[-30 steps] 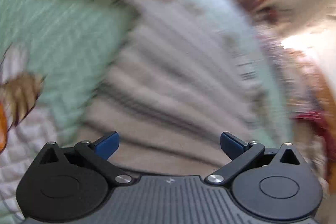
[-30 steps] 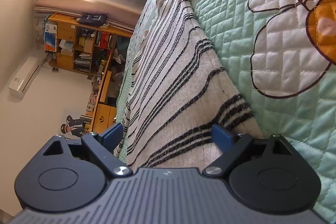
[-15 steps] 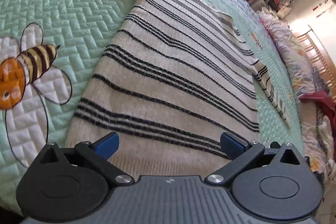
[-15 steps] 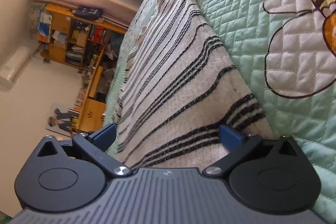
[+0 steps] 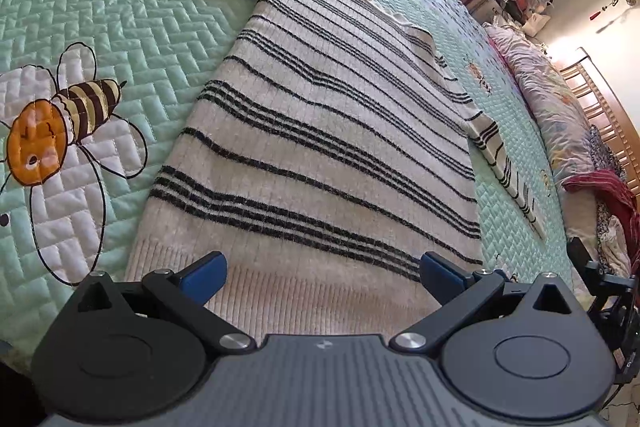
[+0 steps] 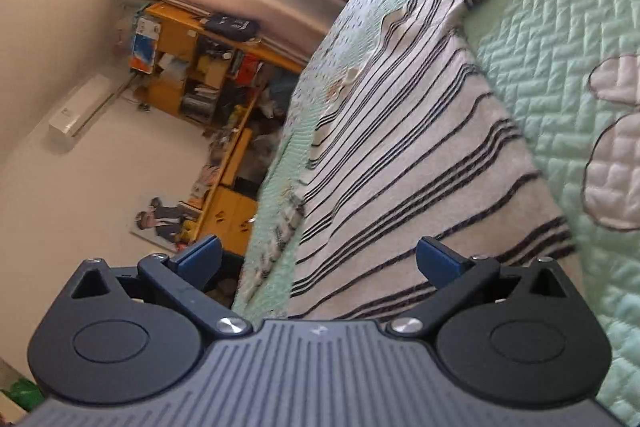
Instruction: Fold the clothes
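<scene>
Bedroom with a bed under a mint quilted bedspread [image 5: 132,27], herringbone stitching and a cartoon bee patch [image 5: 60,131]. A fuzzy ribbed cream sweater [image 5: 320,147] with thin black stripes lies flat on it, sleeves spread. Left gripper [image 5: 322,273] and right gripper [image 6: 318,257] both have jaws wide, holding nothing. No readable writing anywhere.

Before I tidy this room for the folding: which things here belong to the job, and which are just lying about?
For the job:
- striped sweater, spread flat on the quilt
- left gripper and right gripper, both open and empty

Just lying about:
- pile of bedding
- red cloth
- yellow shelf unit
- air conditioner
</scene>
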Available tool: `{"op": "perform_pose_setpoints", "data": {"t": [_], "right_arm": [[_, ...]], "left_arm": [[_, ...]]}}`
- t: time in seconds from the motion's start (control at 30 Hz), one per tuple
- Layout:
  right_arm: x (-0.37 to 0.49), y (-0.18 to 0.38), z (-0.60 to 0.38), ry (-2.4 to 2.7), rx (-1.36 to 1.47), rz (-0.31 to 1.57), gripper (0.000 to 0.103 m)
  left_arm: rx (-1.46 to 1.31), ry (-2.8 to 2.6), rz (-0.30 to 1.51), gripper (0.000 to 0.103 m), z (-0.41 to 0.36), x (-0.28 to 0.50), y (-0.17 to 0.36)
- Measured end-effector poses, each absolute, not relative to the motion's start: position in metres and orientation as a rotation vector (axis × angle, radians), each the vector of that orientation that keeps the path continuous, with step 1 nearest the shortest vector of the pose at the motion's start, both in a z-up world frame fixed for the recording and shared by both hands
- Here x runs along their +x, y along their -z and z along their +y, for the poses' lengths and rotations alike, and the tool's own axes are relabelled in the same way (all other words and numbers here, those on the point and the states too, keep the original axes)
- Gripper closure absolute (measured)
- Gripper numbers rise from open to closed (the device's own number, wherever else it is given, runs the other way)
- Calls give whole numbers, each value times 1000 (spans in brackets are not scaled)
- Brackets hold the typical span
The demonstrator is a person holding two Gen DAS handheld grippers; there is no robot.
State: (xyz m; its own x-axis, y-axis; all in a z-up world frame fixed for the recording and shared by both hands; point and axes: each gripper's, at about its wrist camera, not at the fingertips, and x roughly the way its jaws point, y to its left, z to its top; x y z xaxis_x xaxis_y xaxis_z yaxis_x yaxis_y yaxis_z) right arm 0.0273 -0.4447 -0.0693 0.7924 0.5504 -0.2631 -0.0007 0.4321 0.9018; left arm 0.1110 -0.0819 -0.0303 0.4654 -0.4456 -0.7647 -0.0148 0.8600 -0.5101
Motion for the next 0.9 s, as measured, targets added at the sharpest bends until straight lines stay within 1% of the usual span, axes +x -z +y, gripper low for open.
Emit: {"op": "perform_pose_setpoints", "data": {"t": [0.1,0.13,0.17,0.27,0.4,0.53,0.6,0.77,0.83,0.9], "right_arm": [[36,107,-447,-285,1120,733,1],[36,116,-446,-260,1110,762,5],[32,115,-446,-277,1093,725,2],[33,110,-441,-296,1042,738,1],[34,111,-441,-298,1061,726,0],[32,106,-445,-309,1096,706,1],[30,92,-451,-341,1099,661,1],[58,60,-475,-408,1178,506,0],[78,64,-484,-421,1225,475,0],[99,86,-492,-385,1245,507,0]], "left_arm": [[-465,270,1091,1,-87,111,40],[-460,268,1102,1,-89,112,43],[-457,268,1111,1,-90,113,46],[-468,285,1103,1,-94,121,47],[-461,360,1025,1,-101,138,43],[-516,297,1092,1,-89,160,82],[-554,314,1057,1,-80,156,86],[-529,324,1066,1,-81,157,85],[-505,321,1067,1,-83,157,84],[-464,327,1071,1,-89,155,83]]}}
